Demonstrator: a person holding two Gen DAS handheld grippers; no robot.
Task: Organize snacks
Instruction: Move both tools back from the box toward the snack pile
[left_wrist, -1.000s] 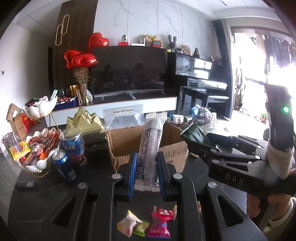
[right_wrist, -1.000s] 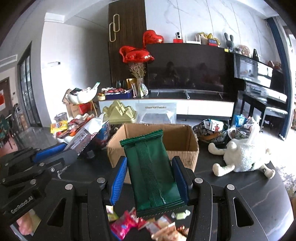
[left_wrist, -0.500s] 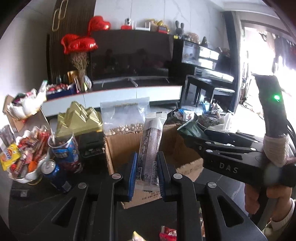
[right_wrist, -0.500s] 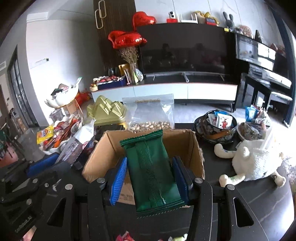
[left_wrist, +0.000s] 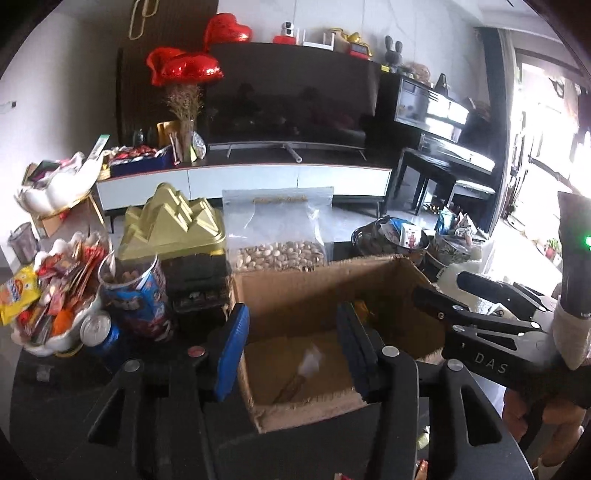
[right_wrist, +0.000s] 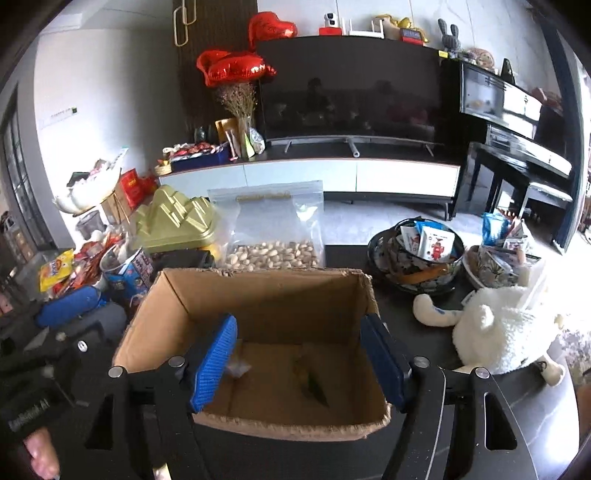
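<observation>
Living-room table (right_wrist: 480, 435): both my tongs, left (left_wrist: 291, 354) and right (right_wrist: 299, 363), now hang spread over the cardboard box (right_wrist: 258, 291); released snack packets (right_wrist: 312, 384) lie inside, so fetch more.

Matt brown cardboard box (right_wrist: 258, 306), glossy dark tabletop (right_wrist: 517, 413), fluffy white plush toy (right_wrist: 506, 328).

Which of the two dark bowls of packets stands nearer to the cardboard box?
The left bowl, with the white and blue sachets; it stands just beyond the cardboard box's far right corner, while the other bowl sits farther right.
</observation>
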